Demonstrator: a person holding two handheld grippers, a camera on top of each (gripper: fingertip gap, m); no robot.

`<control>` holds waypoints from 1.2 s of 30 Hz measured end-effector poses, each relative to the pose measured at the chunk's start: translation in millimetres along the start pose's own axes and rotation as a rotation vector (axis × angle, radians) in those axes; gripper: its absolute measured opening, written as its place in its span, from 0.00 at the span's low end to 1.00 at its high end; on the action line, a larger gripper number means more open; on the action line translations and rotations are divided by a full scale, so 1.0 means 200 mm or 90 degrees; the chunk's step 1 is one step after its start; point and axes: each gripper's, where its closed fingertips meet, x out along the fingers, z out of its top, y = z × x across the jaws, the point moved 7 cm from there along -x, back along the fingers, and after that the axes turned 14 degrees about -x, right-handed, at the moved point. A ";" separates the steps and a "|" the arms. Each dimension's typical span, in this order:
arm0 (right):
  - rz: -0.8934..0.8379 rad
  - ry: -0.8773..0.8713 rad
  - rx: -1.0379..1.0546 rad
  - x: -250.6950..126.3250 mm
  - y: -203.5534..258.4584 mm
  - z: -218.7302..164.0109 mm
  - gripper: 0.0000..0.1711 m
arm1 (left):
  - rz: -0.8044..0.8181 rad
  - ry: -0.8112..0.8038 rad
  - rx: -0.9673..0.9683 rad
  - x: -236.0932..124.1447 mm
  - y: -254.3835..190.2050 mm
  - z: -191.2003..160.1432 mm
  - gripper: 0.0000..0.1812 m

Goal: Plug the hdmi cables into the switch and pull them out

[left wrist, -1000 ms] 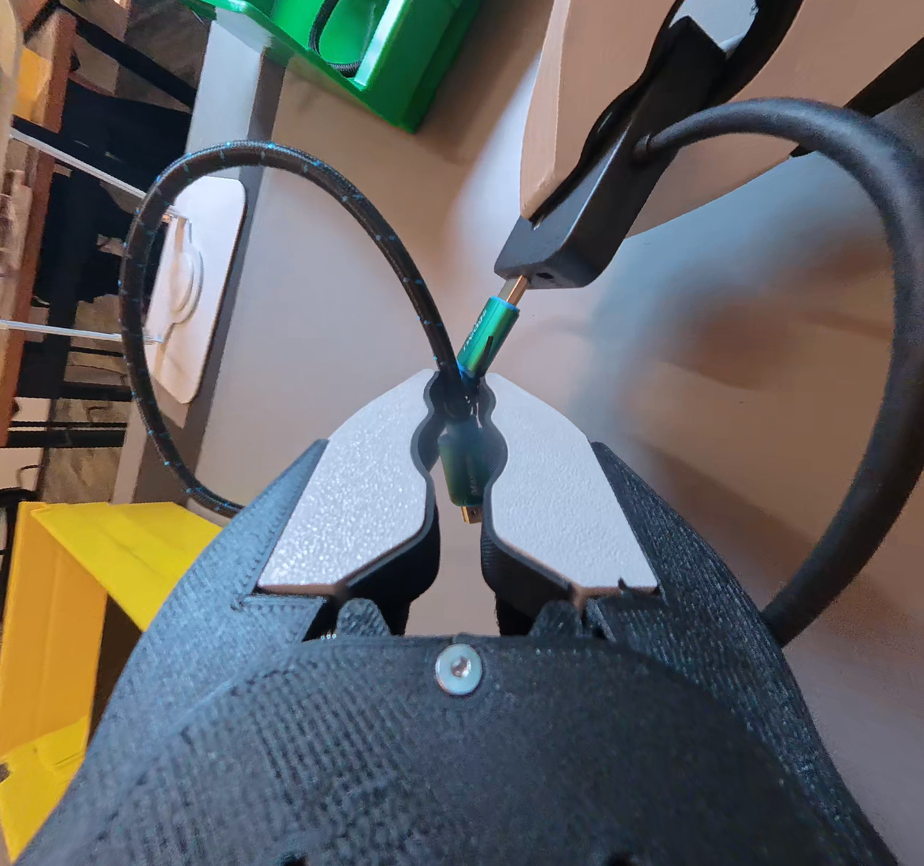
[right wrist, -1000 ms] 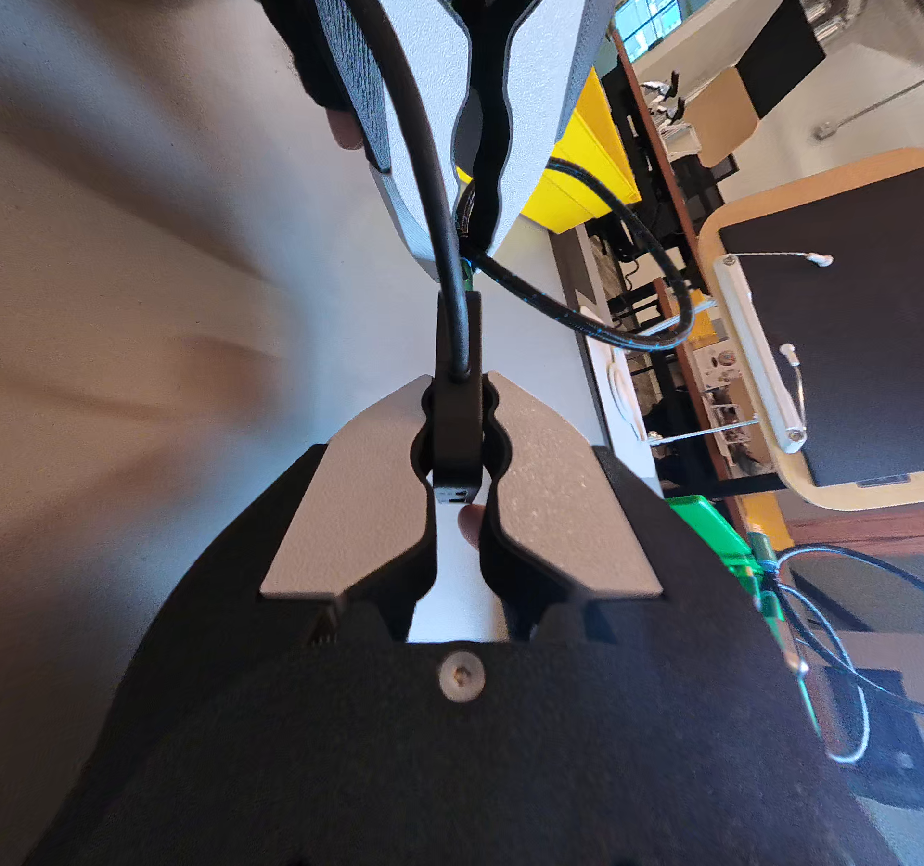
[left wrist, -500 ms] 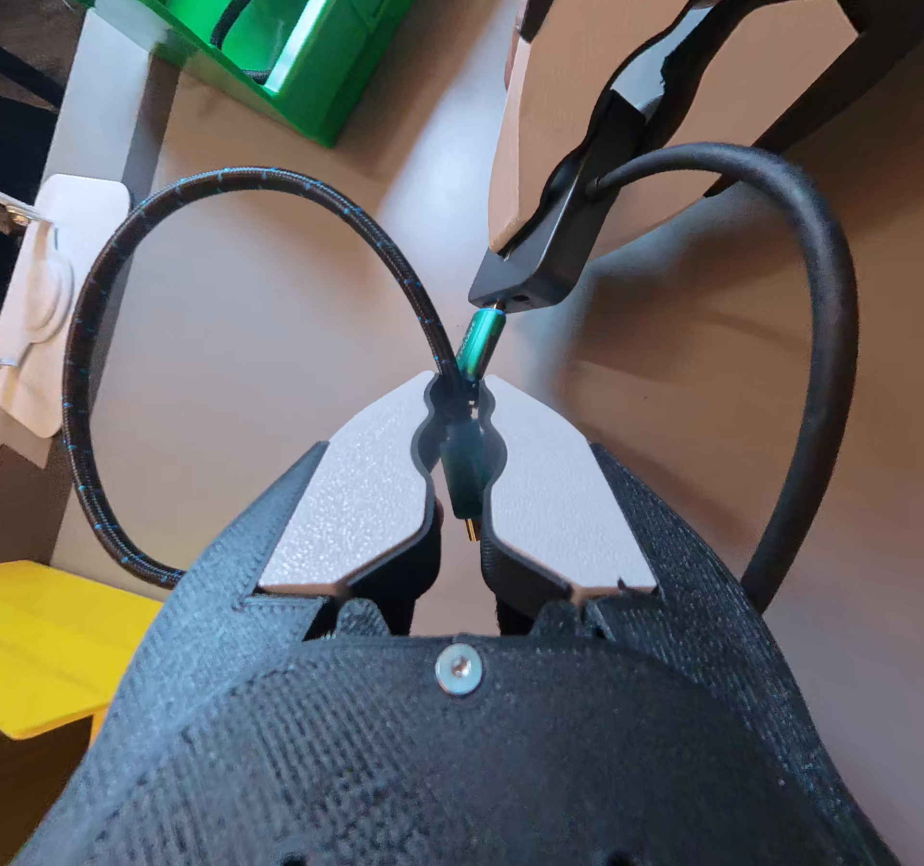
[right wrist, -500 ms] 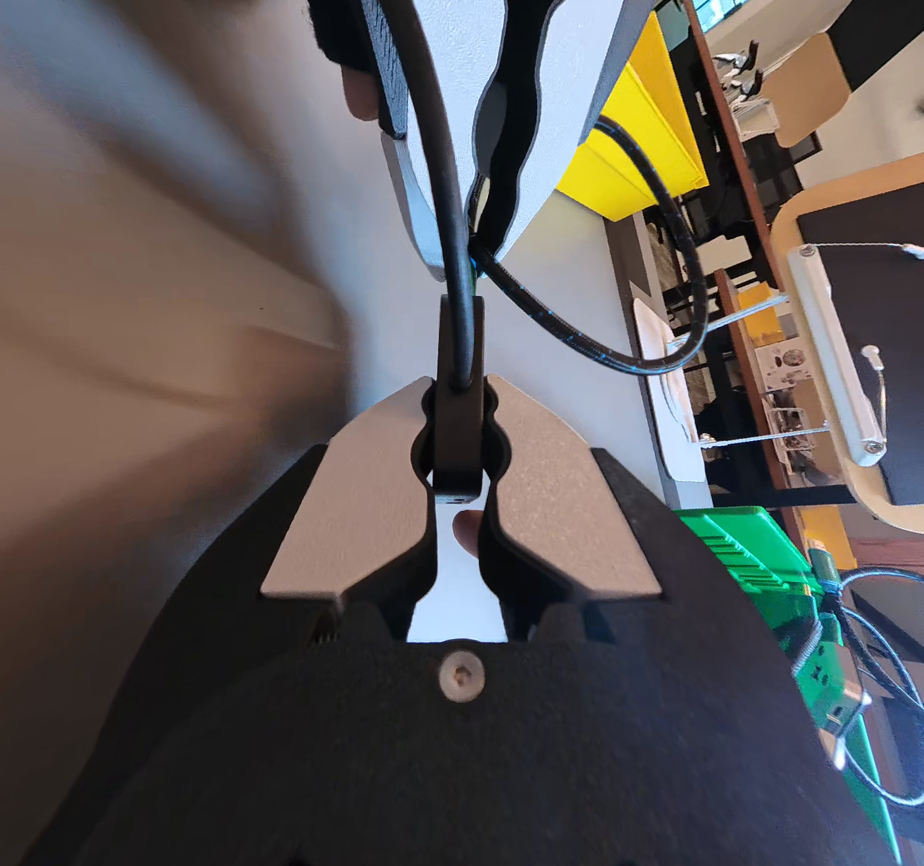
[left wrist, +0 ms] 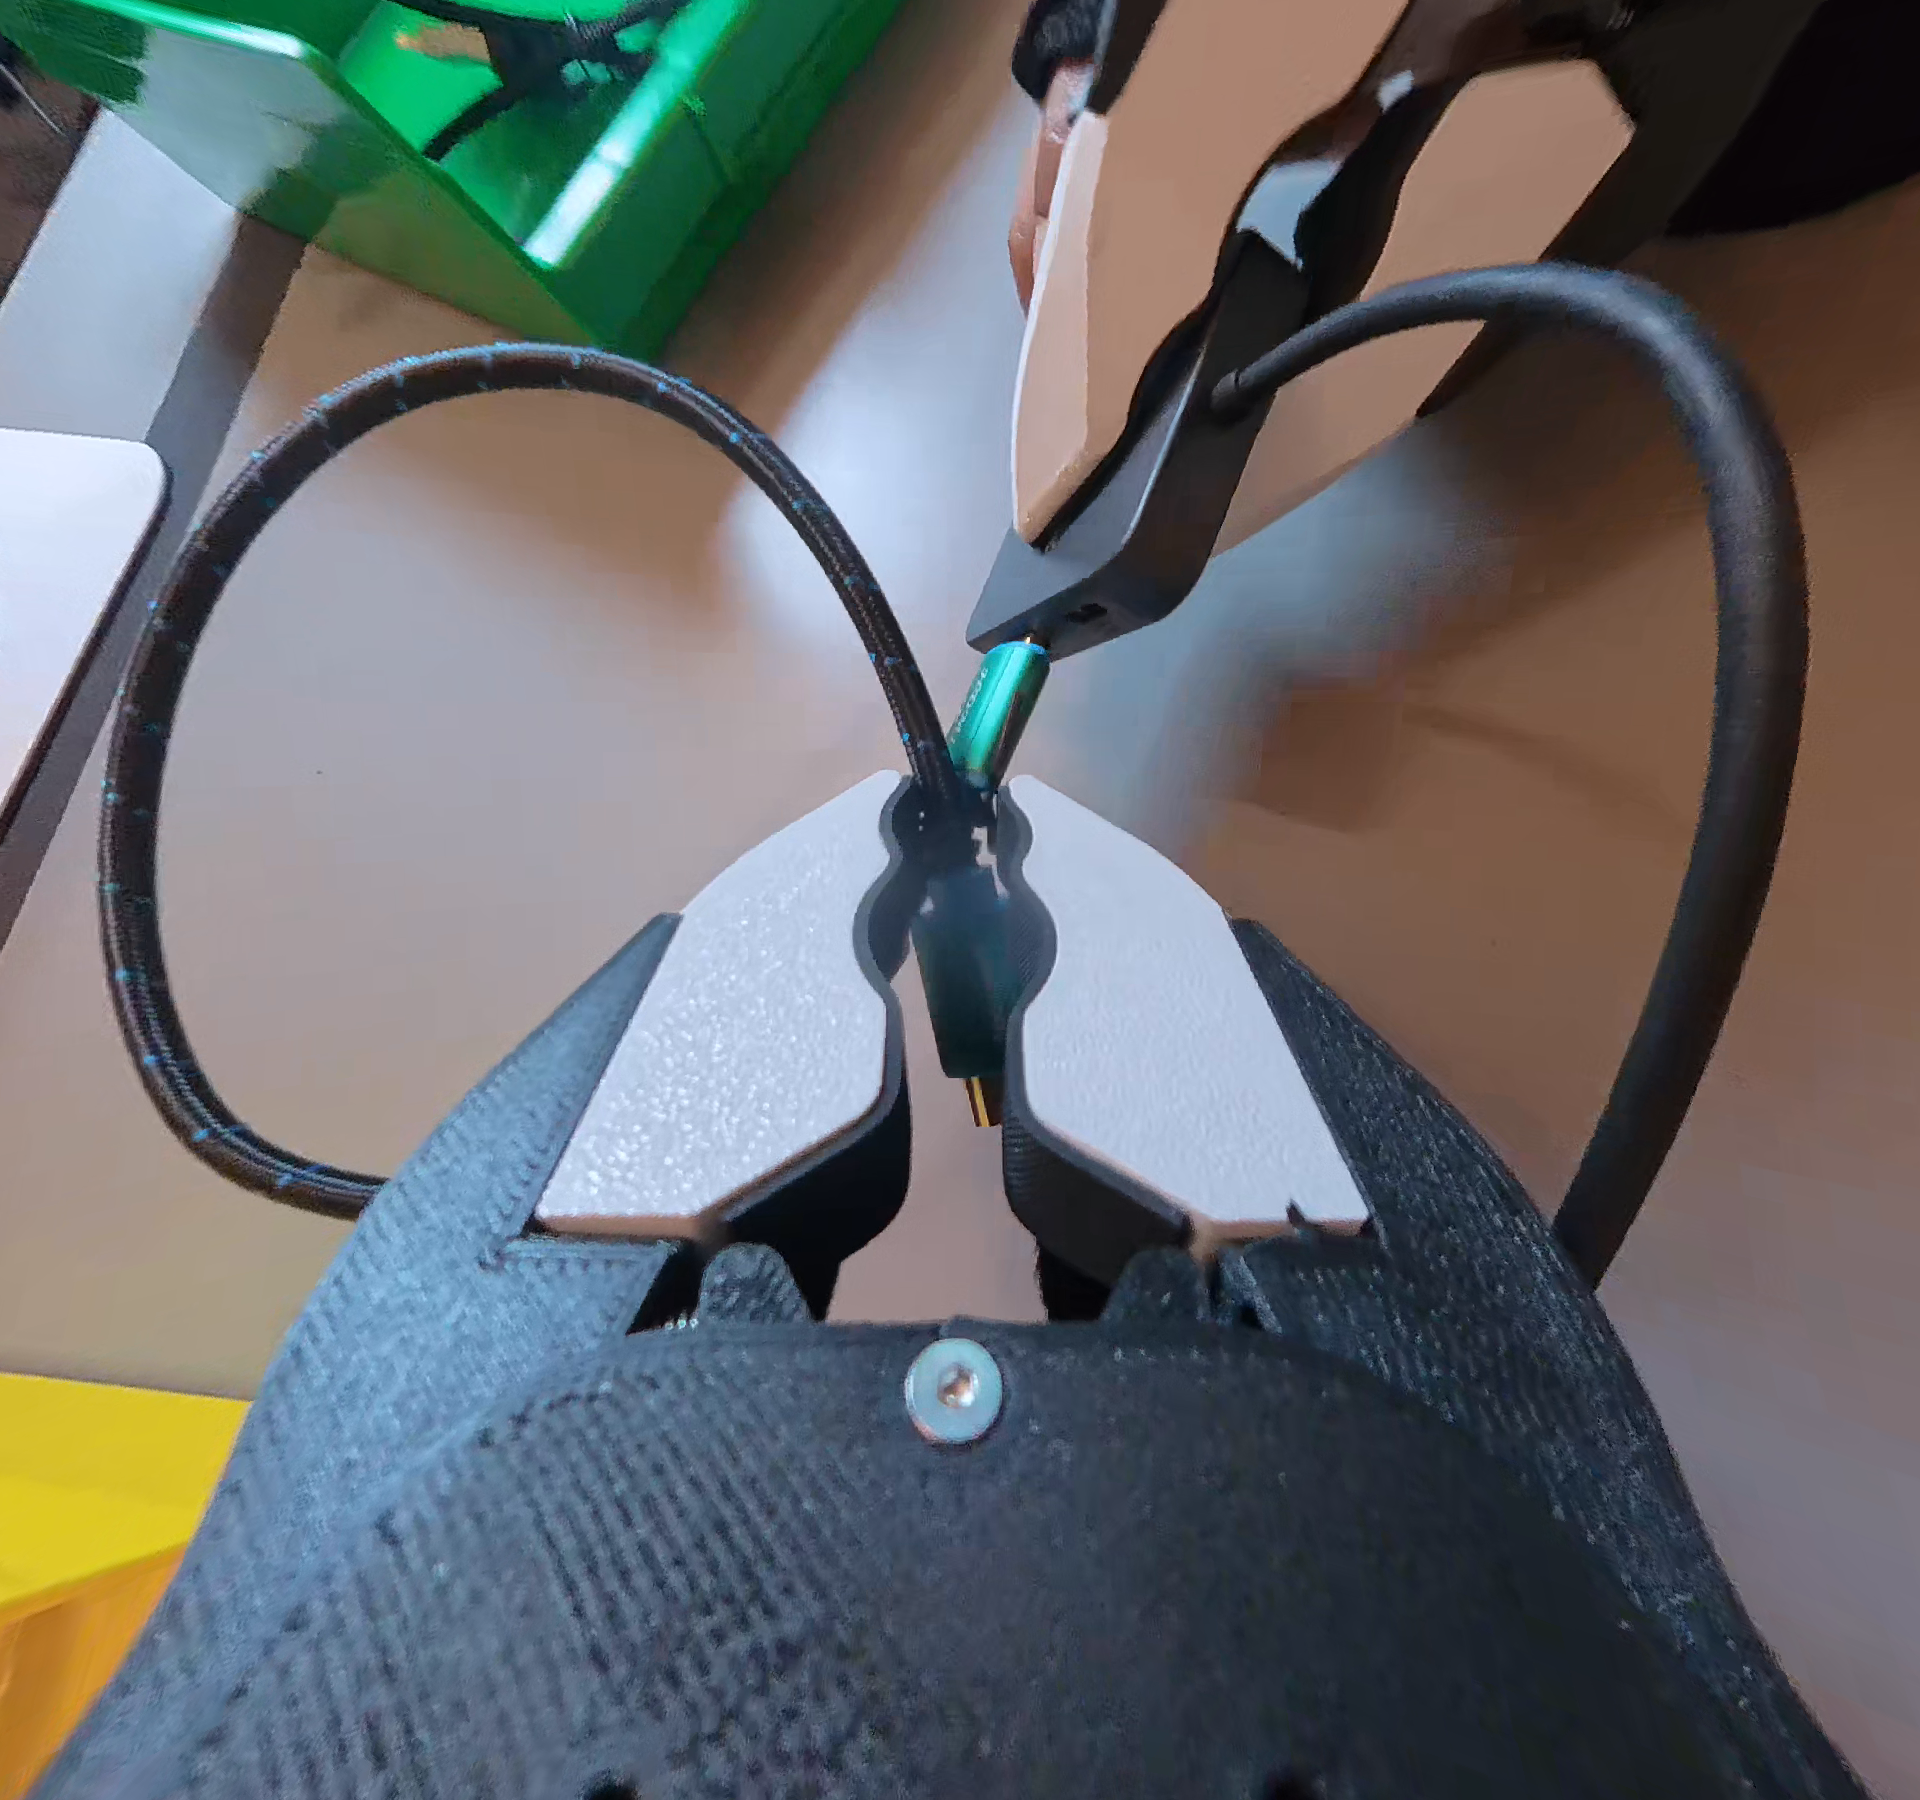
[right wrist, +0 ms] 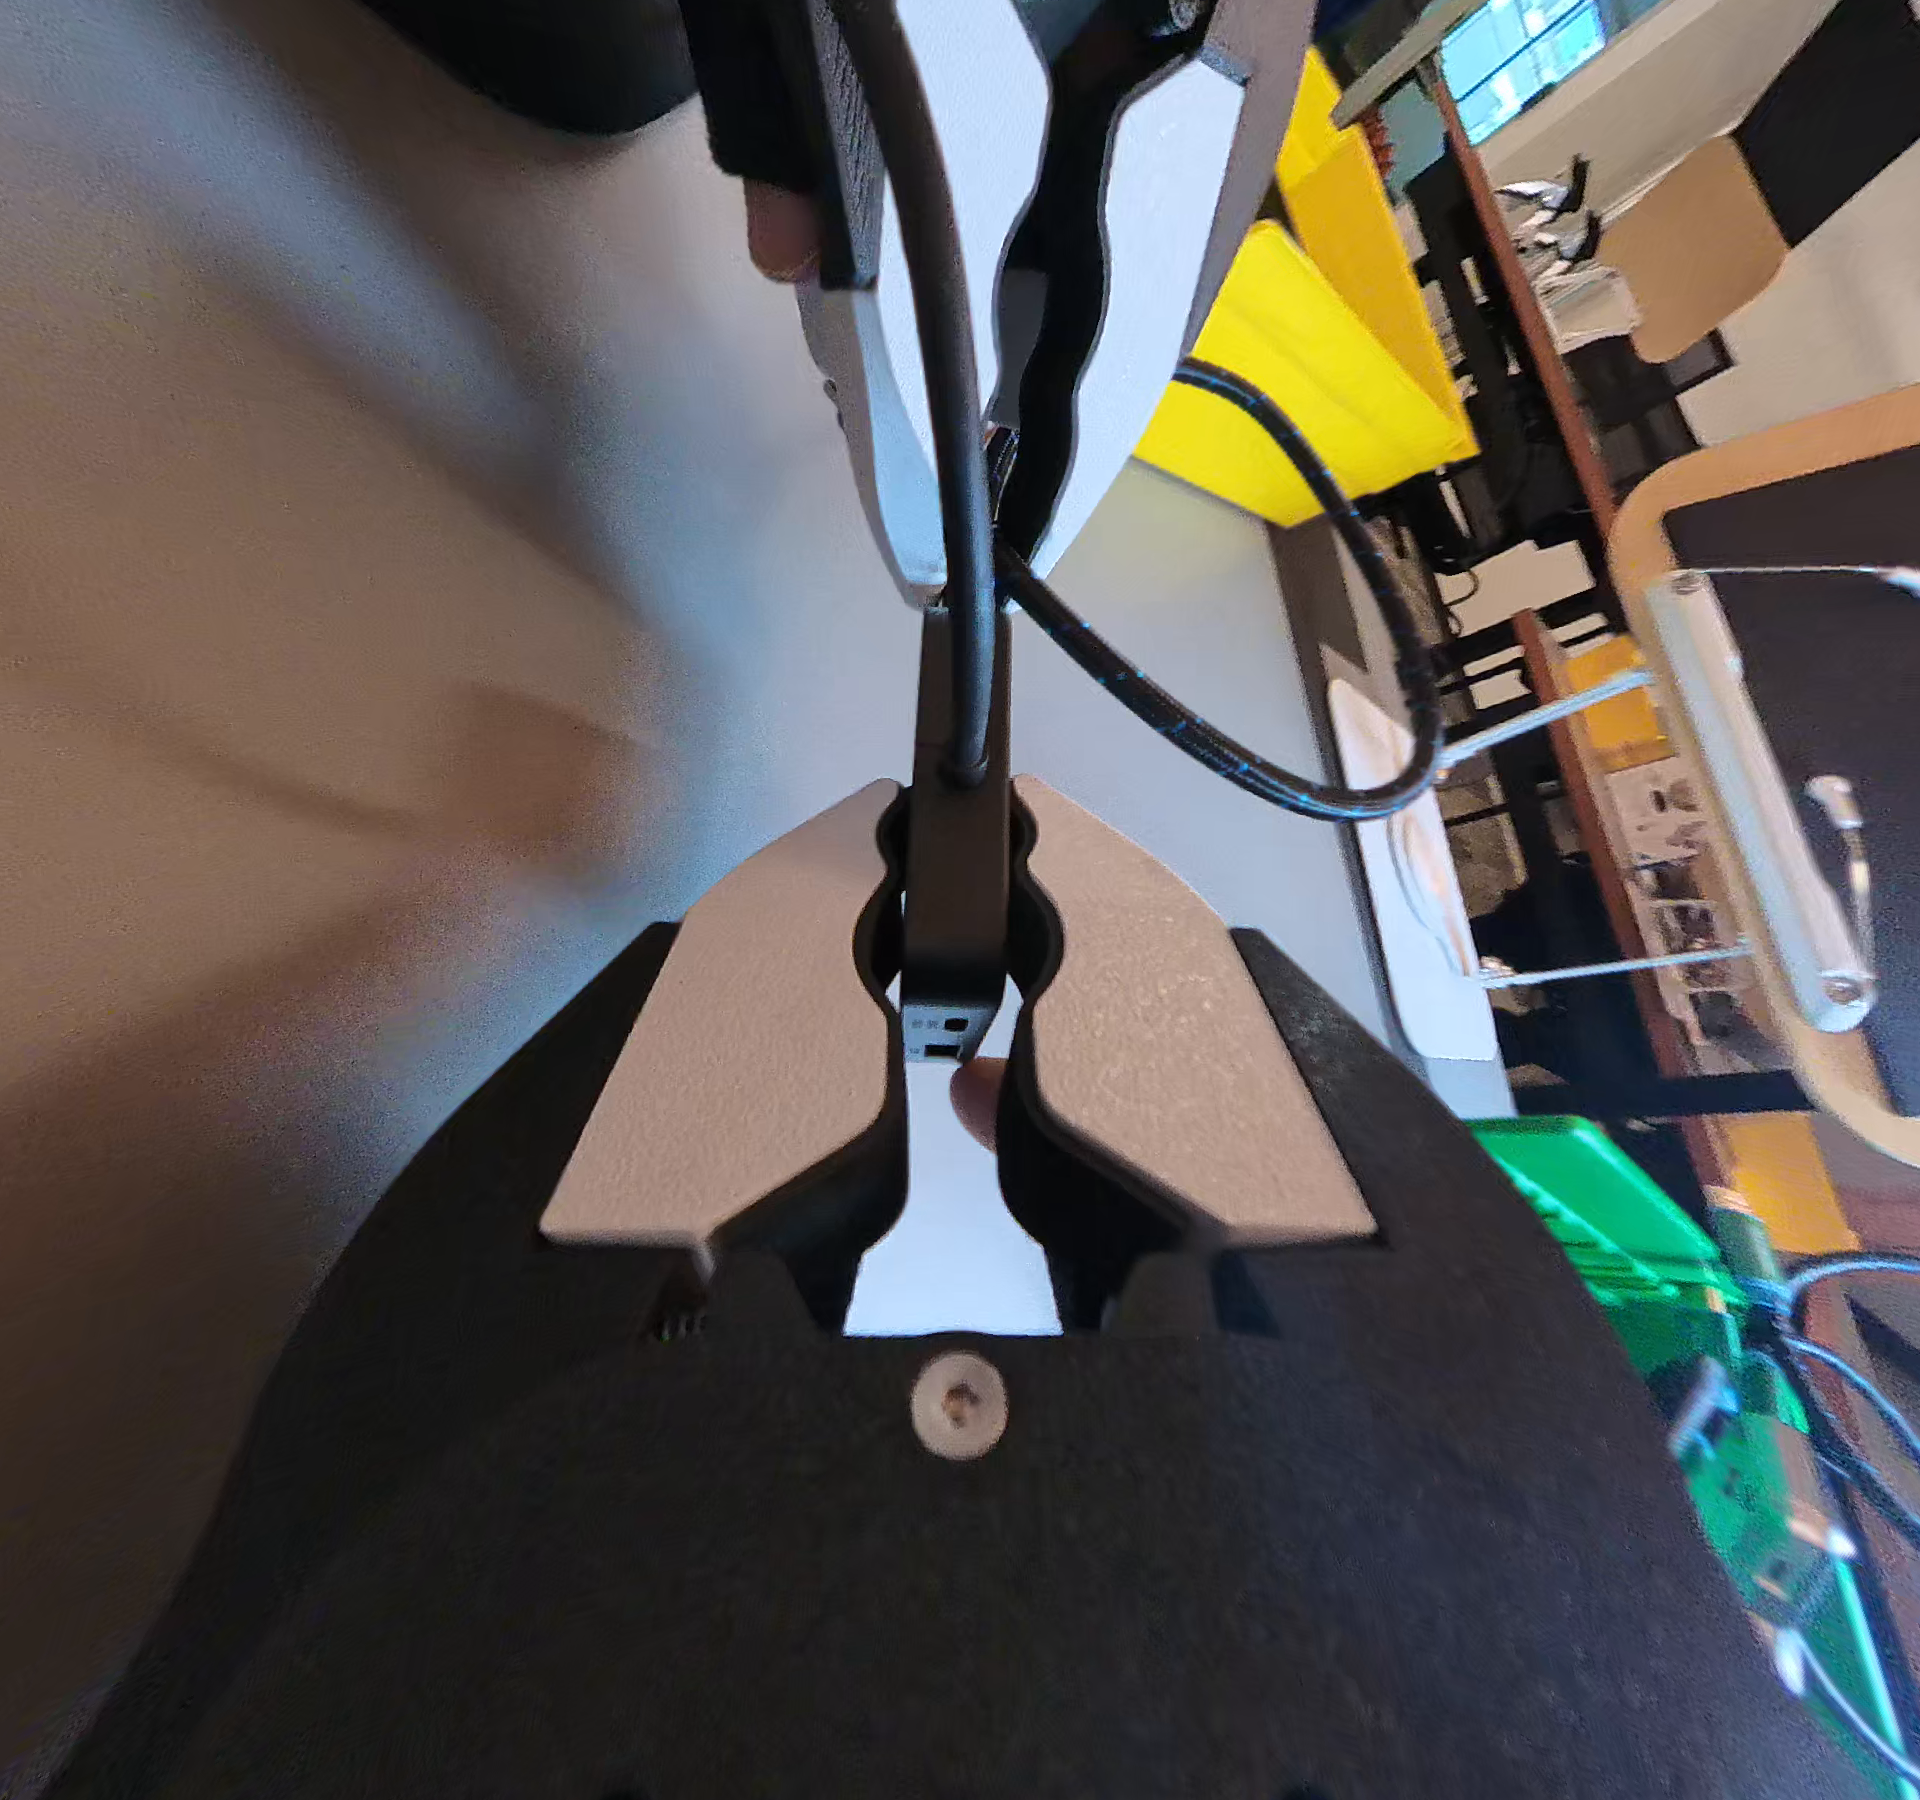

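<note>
My left gripper [left wrist: 951, 800] is shut on a braided black HDMI cable [left wrist: 499, 374] with teal metal plugs. One teal plug [left wrist: 997, 706] sticks forward from the fingertips and its tip sits in a port of the black switch [left wrist: 1122, 545]. The cable's other teal plug [left wrist: 961, 981] lies between the jaws, pointing back. My right gripper [right wrist: 956, 794] is shut on the black switch [right wrist: 956, 877], edge-on in the right wrist view. The switch's own smooth black cable [left wrist: 1725, 607] arcs to the right. The left gripper [right wrist: 977, 545] shows ahead of the switch in the right wrist view.
A green bin [left wrist: 582, 140] holding cables stands at the top left on the tan table [left wrist: 520, 670]. A yellow bin [left wrist: 94, 1501] is at the lower left. A white pad [left wrist: 62, 545] lies at the table's left edge. Chairs and desks show beyond [right wrist: 1714, 244].
The two grippers have closed the gap: the teal plug's bare metal tip has gone into the switch port. The left view has swung, the green bin coming nearer.
</note>
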 end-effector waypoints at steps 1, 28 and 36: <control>-0.011 0.005 0.000 -0.01 -0.02 0.00 0.08 | -0.014 -0.038 -0.021 -0.03 0.02 0.02 0.08; -0.173 0.299 0.328 -0.35 -0.48 -0.64 0.20 | 0.074 -0.332 -0.168 -0.24 0.39 -0.03 0.11; -0.049 0.341 0.393 -0.43 -0.36 -0.59 0.22 | 0.320 -0.116 -0.063 -0.38 0.52 -0.13 0.14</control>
